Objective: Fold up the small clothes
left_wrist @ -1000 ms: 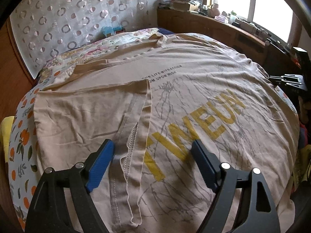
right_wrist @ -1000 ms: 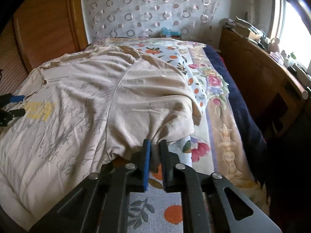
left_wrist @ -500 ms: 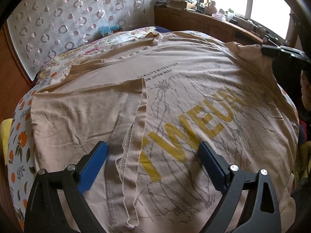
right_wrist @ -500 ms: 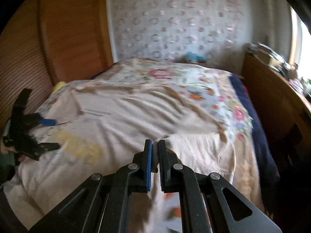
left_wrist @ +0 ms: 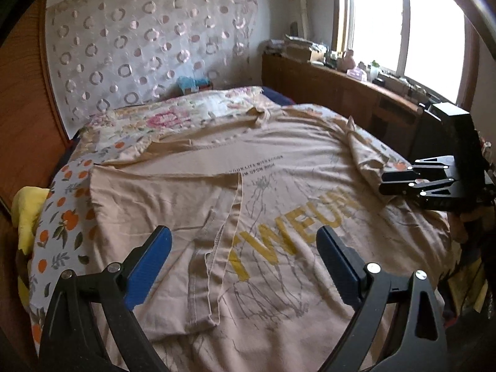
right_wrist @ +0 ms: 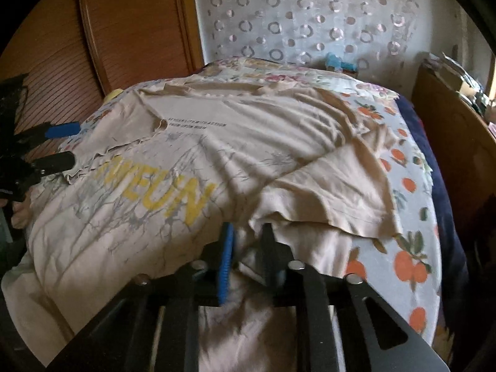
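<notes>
**On the bed: right sleeve fold in hand, left side already over**

Left wrist view: on the bed (left_wrist: pixel 71 186) the beige T-shirt (left_wrist: pixel 279 186) lies spread print side up, yellow lettering across the chest. One sleeve (left_wrist: pixel 173 217) on my left side is already folded in over the body, its hem running down toward the camera. My left gripper (left_wrist: pixel 243 259) hovers low over the shirt with its jaws wide apart, nothing between them. At the right edge I can see my right gripper (left_wrist: pixel 387 186) with a bunch of shirt fabric at its tips.

Right wrist view: the right gripper (right_wrist: pixel 246 241) has its jaws nearly together but with a gap showing; the other sleeve (right_wrist: pixel 328 198) is bunched up and lifted right at the tips. The frame is blurry there, so I cannot tell if the cloth is firmly pinched or just slack between the pads. The left gripper (right_wrist: pixel 62 145) is at the far left, over the folded side.

My read: step in hand is the second side fold, bringing the right sleeve in over the chest print. Next move calls for carrying that sleeve across toward the centre line, laying it flat to mirror the left fold, then letting go. Risk: a loose pinch drops the cloth mid-carry and leaves a crumpled fold.
</notes>
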Demonstrator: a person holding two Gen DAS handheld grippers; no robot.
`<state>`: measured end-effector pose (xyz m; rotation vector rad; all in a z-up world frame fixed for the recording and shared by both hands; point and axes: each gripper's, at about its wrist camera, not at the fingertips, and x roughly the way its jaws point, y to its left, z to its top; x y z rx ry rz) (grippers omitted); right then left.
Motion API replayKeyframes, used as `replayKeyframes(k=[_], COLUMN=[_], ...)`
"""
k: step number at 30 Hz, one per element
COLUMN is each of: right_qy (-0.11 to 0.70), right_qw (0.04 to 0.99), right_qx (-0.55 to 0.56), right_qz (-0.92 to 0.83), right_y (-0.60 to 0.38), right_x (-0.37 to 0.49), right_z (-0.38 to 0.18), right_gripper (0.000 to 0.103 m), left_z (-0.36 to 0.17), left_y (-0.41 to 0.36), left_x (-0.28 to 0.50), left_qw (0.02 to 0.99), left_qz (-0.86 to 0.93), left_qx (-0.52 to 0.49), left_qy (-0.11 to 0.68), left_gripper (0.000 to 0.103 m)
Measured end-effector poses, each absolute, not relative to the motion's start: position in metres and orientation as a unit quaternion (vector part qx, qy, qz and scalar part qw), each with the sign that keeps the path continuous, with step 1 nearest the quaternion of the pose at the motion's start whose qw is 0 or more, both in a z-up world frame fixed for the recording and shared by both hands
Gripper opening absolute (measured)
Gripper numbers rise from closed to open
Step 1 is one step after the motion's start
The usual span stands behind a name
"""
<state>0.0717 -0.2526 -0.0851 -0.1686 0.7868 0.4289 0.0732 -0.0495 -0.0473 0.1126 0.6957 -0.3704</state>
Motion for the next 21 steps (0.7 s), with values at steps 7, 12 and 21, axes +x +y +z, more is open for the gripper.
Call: replayKeyframes(k=[7, 12, 21], right_qy=[0.348, 0.359, 0.403], right_qw=[0.92, 0.924, 0.909], right_qx=[-0.058, -0.042, -0.022], right_qz=[0.172, 0.124, 0.103], right_y=[-0.282, -0.318, -0.334], right_x=[0.047, 0.061, 0.109], right_z=[-0.056, -0.059, -0.084], right_gripper=[0.043, 0.043, 0.033], left_z=[-0.037, -0.036, -0.041], left_y=[-0.047, -0.047, -0.047], left_x=[0.057, 0.054, 0.053], left_qw=[0.929, 0.93, 0.927], left_qz=[-0.184, -0.185, -0.185], left_qx=[0.047, 0.045, 0.038], left_qy=[0.318, 0.316, 0.323], left_gripper=[0.095, 0.095, 0.095])
